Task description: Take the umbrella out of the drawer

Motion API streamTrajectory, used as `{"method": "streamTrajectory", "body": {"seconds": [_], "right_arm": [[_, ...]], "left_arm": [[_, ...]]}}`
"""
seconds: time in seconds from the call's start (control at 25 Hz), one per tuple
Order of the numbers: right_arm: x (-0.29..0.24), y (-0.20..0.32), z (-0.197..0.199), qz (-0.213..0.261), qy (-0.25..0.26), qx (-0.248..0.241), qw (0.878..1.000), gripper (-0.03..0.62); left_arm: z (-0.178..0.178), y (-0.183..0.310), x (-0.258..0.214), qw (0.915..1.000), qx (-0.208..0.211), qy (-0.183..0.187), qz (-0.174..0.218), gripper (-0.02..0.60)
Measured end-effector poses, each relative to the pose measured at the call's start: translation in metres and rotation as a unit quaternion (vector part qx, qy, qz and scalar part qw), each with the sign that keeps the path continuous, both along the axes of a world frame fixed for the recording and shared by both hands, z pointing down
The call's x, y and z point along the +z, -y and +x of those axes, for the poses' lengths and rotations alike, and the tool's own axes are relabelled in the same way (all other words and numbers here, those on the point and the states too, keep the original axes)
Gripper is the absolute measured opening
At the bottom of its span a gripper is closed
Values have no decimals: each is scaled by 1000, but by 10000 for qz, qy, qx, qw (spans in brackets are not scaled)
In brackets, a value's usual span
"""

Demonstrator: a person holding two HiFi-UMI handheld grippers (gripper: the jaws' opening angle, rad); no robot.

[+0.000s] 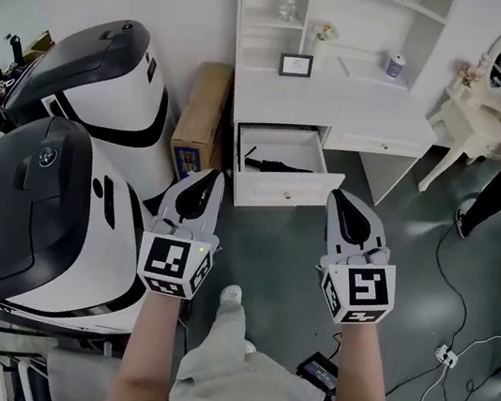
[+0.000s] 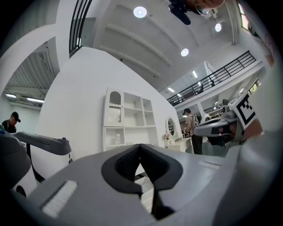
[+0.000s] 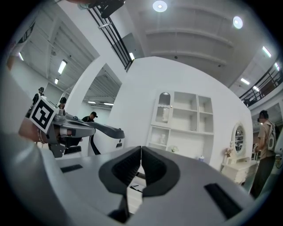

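Head view: left hand-held gripper [image 1: 210, 180], right hand-held gripper [image 1: 341, 202] closed, empty; box [image 1: 199, 120] beside drawer [image 1: 286, 189] with umbrella [image 1: 280, 166].

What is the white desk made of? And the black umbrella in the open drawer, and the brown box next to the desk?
The white desk looks like painted wood: smooth, matte white flat panels. The umbrella seems to be dark fabric folded slim, though it is too small to be sure. The brown box looks like cardboard: plain tan sides with a printed label at one end.

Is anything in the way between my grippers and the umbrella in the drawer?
Nothing visible. The umbrella lies uncovered in the open drawer, with only floor between it and the left gripper and right gripper. The cardboard box stands aside.
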State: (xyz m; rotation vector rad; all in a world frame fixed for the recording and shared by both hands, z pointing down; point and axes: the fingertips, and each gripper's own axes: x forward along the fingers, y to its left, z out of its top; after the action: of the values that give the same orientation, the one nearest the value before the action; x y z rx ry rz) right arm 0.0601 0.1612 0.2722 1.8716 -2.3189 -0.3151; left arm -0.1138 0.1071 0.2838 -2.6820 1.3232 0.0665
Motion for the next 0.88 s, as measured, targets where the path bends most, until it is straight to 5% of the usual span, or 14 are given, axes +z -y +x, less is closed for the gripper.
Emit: {"method": "streamTrajectory", "body": {"seconds": [0.88], "right_arm": [[35, 248, 23, -510, 40, 165, 9986, 9]], "left_arm": [[13, 258, 18, 9994, 130, -122, -289, 11]]}}
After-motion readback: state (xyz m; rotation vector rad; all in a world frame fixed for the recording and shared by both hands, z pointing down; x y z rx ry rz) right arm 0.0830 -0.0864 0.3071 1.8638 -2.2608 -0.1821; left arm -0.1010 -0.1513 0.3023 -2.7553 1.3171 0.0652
